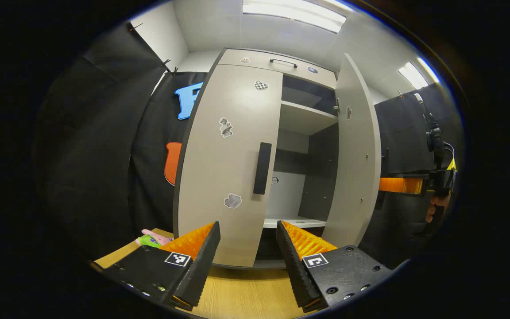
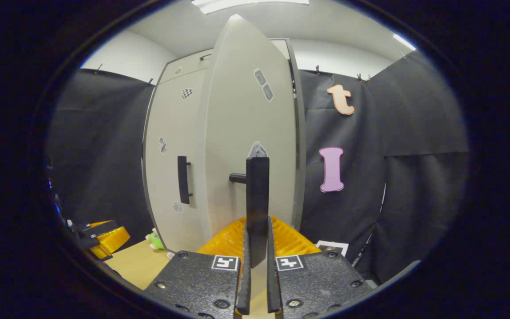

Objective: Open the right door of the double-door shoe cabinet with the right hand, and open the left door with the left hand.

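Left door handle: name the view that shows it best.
The left gripper view: the left door handle faces the camera, central on the shut left door. The right gripper view shows it smaller, off to the side and at an angle.

- Left door [image 1: 226, 168]: smooth matt laminate look, soft sheen from my ceiling lights; flat paper-like stickers [image 1: 233, 201].
- Handle [image 1: 262, 168]: matt, plastic-looking.
- Right door [image 2: 246, 146]: same smooth matt board.
- Table [image 1: 246, 294]: wood grain, satin.
- Wall [image 2: 414, 146]: matt cloth, creased.
- My left gripper [image 1: 247, 248]: ridged fingers [image 1: 301, 241], pebbled matt housing, metal screws.
- Toy [image 1: 152, 239]: plush.
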Motion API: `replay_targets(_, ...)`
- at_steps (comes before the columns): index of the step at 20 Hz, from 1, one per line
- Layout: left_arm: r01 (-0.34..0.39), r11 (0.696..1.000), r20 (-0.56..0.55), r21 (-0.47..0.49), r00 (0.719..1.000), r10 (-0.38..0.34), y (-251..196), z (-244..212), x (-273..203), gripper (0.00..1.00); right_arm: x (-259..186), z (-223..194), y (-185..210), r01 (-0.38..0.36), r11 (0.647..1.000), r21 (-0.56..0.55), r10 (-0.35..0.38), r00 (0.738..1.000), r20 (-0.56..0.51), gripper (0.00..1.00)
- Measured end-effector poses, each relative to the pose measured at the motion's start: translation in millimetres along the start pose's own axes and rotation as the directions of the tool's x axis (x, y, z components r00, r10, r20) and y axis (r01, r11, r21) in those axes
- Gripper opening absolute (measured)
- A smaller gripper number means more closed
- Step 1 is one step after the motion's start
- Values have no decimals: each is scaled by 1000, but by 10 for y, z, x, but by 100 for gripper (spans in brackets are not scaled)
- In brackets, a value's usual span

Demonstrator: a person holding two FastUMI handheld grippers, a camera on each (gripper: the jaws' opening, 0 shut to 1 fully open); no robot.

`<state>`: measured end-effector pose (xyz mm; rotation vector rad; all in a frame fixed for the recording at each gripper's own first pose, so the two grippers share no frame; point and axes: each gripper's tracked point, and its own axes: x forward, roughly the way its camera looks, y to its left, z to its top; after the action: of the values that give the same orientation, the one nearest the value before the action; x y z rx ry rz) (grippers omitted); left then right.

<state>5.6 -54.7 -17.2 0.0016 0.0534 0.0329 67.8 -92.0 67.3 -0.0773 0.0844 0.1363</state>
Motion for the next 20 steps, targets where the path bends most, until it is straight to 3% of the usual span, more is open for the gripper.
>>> replay_targets(4,26,1000,-21,-11,999,-26,-106,-76,41,76,-42,-2,-186,41,999,-8,-41,999,5,15)
replay_targets(10,22,1000,-25,-19,999,-22,-66,-112,65,76,-80,-25,-808,200,980,-24,-199,980,29,9)
replay_targets(11,14,1000,-27,-21,1000,-15,-36,-117,71,76,-74,-25,-845,166,986,6,-166,986,31,4)
replay_targets(13,-3,1000,-26,-27,1000,2,22,-105,81,76,-60,-38,-871,121,991,63,-123,992,33,5)
replay_targets(18,-39,998,-31,-38,999,38,174,-122,84,76,-235,-68,-835,185,982,27,-185,983,2,7)
replay_targets(20,-60,998,-29,-28,998,60,249,-124,78,76,-501,33,-738,201,979,15,-202,978,51,7)
